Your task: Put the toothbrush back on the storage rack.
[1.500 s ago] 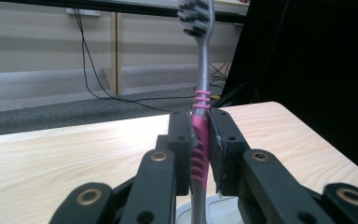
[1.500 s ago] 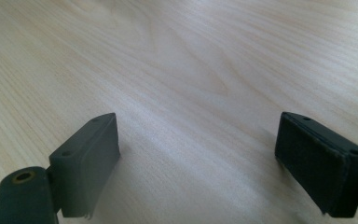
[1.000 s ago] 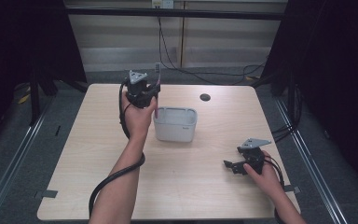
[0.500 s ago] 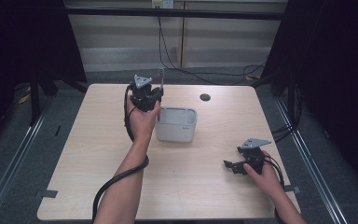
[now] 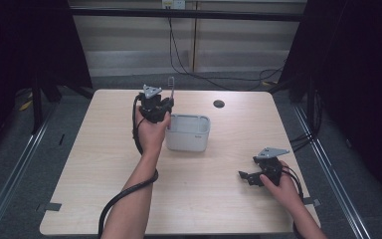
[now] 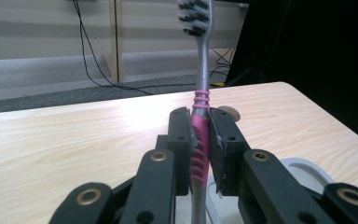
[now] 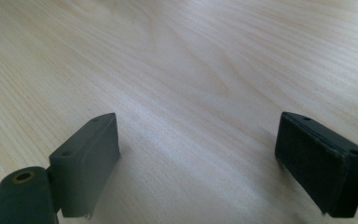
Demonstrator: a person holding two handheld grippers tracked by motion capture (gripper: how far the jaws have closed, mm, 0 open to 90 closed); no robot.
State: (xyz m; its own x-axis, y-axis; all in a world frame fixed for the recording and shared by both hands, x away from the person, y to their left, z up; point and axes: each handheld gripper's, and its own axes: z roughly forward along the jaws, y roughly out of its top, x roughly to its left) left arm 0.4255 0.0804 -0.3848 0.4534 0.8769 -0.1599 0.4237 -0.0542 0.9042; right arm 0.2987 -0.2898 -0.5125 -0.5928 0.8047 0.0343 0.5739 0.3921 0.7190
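- Near the upper middle of the high view, the left gripper is held up above the pale wooden surface, just left of a small white container.
- Its jaws are pinching a toothbrush by the pink ribbed part of the handle; the pads press on it from both sides in the left gripper view.
- The toothbrush stands upright, its grey neck rising to a bristled head at the top centre of the left gripper view; in the high view the head pokes up just right of the gripper.
- The lower end of the handle drops out of sight behind the jaws, so I cannot tell whether it touches anything.
- At the lower right of the left gripper view, part of the container's white rim curves in just below and beside the jaws.
- Toward the lower right of the high view, the right gripper rests low at the surface, well apart from the container.
- Its jaws are spread wide with bare wood between them in the right gripper view.
- A small dark round disc sits on the surface beyond the container, toward the far edge.
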